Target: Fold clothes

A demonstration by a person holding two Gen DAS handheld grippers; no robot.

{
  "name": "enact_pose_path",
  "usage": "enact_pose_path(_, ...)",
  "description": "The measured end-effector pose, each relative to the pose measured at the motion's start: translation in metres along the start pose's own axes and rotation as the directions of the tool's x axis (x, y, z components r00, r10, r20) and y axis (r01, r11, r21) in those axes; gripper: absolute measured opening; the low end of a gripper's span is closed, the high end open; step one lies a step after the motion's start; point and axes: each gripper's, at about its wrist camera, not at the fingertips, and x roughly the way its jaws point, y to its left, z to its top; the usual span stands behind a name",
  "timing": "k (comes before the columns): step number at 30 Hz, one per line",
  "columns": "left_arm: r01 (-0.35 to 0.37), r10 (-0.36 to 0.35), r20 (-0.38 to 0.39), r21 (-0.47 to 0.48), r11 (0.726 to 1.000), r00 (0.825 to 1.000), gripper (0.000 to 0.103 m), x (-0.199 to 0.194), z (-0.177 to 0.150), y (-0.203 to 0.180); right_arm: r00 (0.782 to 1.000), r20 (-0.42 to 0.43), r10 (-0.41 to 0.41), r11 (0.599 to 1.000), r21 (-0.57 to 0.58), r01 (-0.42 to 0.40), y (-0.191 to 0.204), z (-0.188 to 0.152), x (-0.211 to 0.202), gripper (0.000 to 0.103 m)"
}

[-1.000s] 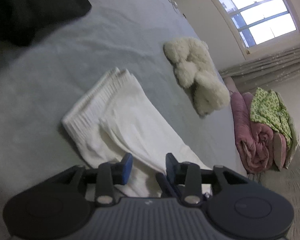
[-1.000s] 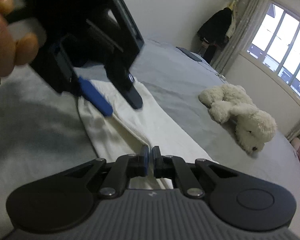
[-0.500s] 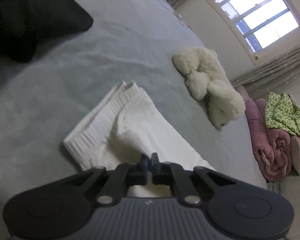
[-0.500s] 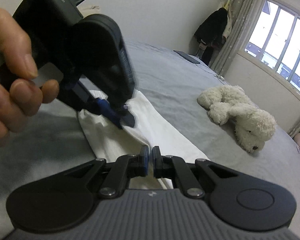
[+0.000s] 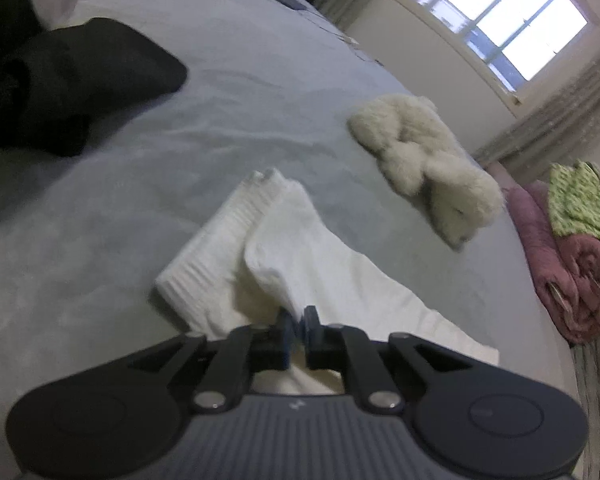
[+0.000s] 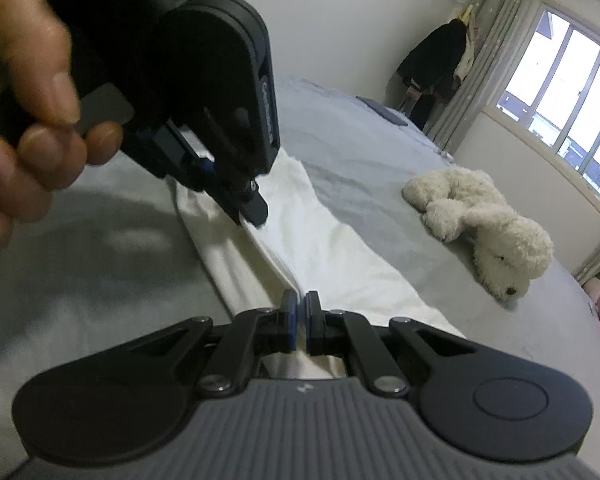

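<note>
The left hand-held gripper had closed on a fold of the white cloth since a second before, and now its jaws were easing open a little with the fold still pinched between them. The right hand-held gripper was shut tight on the cloth's edge. The cloth lay on the bed, near the toy dog. To fold well, both grips should lift together and lay the edge flat, without letting the left fold slip.

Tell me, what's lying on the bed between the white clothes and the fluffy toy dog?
Nothing: the left wrist view shows only bare grey sheet between white clothes and toy dog.
</note>
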Motion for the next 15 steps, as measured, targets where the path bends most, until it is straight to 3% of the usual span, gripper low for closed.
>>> enact_pose_path(1,-0.008,0.008,0.010,-0.009,1.000,1.000,0.018,-0.001,0.002,0.003,1.000,-0.003,-0.001,1.000,-0.005,0.001,0.001,0.000,0.001,0.003)
enact_pose_path(3,-0.015,0.016,0.026,-0.025,1.000,1.000,0.020,-0.003,0.004,0.009,1.000,-0.009,0.000,1.000,-0.010,0.000,0.003,-0.001,0.002,0.003)
enact_pose_path(6,-0.012,0.013,0.023,-0.021,1.000,1.000,0.018,-0.001,0.006,0.010,1.000,-0.006,0.006,1.000,-0.003,-0.006,0.006,0.000,0.002,0.003)
enact_pose_path(8,-0.021,0.021,0.020,0.006,1.000,1.000,0.008,-0.002,0.005,0.006,1.000,0.003,0.007,1.000,-0.006,-0.007,0.007,0.001,-0.001,0.003)
enact_pose_path(15,-0.073,0.070,0.044,0.066,0.995,0.997,0.007,-0.008,0.003,-0.002,1.000,-0.013,0.020,1.000,-0.017,-0.020,0.006,-0.001,0.000,0.004)
